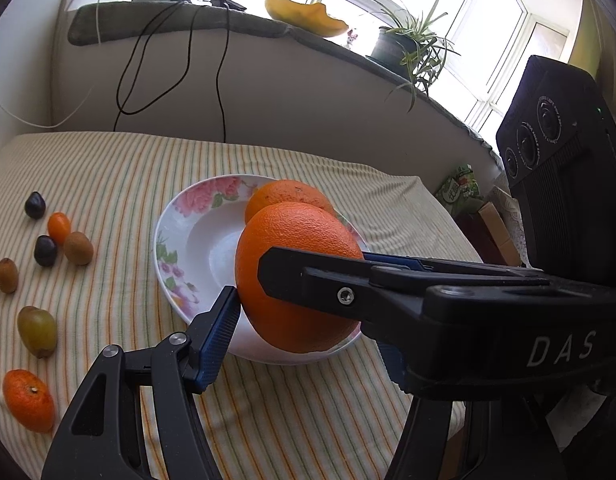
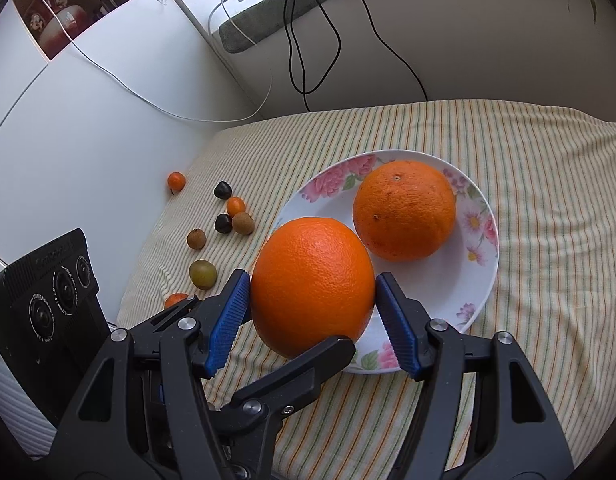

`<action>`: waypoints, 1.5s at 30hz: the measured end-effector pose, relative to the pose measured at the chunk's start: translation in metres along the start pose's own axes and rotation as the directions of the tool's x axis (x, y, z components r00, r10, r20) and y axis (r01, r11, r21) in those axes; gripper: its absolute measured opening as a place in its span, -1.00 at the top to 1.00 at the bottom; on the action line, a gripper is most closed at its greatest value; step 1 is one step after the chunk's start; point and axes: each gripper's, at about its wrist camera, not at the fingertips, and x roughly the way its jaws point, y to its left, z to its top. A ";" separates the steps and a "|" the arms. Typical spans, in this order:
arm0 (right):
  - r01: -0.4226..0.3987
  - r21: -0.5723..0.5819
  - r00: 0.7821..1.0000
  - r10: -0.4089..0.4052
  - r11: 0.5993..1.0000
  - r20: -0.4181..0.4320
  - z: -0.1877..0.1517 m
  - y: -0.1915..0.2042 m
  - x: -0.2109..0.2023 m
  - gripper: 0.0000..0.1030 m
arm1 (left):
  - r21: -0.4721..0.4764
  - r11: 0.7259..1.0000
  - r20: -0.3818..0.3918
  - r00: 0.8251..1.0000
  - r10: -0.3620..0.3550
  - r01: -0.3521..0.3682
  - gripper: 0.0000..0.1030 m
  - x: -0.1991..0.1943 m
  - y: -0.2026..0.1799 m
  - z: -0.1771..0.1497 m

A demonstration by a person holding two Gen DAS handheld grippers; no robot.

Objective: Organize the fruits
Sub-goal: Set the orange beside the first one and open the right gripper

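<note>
A large orange [image 2: 311,284] is held over the near rim of a white floral plate [image 2: 485,232]. My right gripper [image 2: 312,312] is shut on it, a blue pad on each side. In the left wrist view the same orange [image 1: 296,280] touches my left gripper's left blue pad [image 1: 218,336], and the right gripper's black finger [image 1: 308,276] crosses in front; my left gripper's [image 1: 308,320] other finger is hidden. A second orange [image 2: 403,210] lies on the plate, also in the left wrist view [image 1: 288,196].
Several small fruits lie on the striped cloth left of the plate: a mandarin [image 1: 28,400], a green fruit [image 1: 38,330], kiwis [image 1: 78,248], dark plums [image 1: 45,251], a kumquat [image 1: 59,227]. Cables hang from the windowsill [image 1: 168,24]. A white wall [image 2: 88,120] stands left.
</note>
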 end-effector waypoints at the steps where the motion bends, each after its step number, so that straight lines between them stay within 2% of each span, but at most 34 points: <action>1: 0.000 0.002 1.000 0.000 1.000 0.000 0.000 -0.001 0.000 -0.32 | 0.001 1.000 -0.001 1.000 0.000 0.000 -0.25 0.000 0.000 0.000; 16: -0.010 0.026 1.000 0.011 1.000 -0.015 -0.003 -0.008 0.006 -0.32 | 0.011 1.000 -0.030 0.999 0.016 -0.016 -0.25 0.008 0.003 -0.003; 19: 0.026 0.009 1.000 -0.026 1.000 0.009 -0.003 -0.005 0.003 -0.34 | 0.012 1.000 -0.035 0.999 0.027 -0.026 -0.25 0.010 0.004 -0.005; 21: 0.031 0.008 0.999 -0.032 0.999 0.025 -0.004 -0.006 -0.001 -0.52 | 0.020 0.999 -0.020 0.999 0.032 -0.032 -0.21 0.006 0.003 -0.005; 22: 0.028 0.008 0.999 -0.029 1.000 0.031 -0.004 -0.007 -0.003 -0.54 | 0.027 0.999 -0.011 0.999 0.042 -0.042 -0.21 0.003 0.003 -0.005; 30: 0.026 0.042 0.998 -0.028 0.999 0.064 -0.010 -0.016 -0.015 -0.55 | 0.044 0.997 0.002 0.998 0.067 -0.067 -0.22 -0.008 0.006 -0.009; 45: 0.107 -0.036 0.982 -0.100 0.994 0.158 -0.024 0.006 -0.044 -0.56 | 0.088 0.988 0.061 0.991 0.119 -0.124 -0.25 -0.039 0.006 -0.018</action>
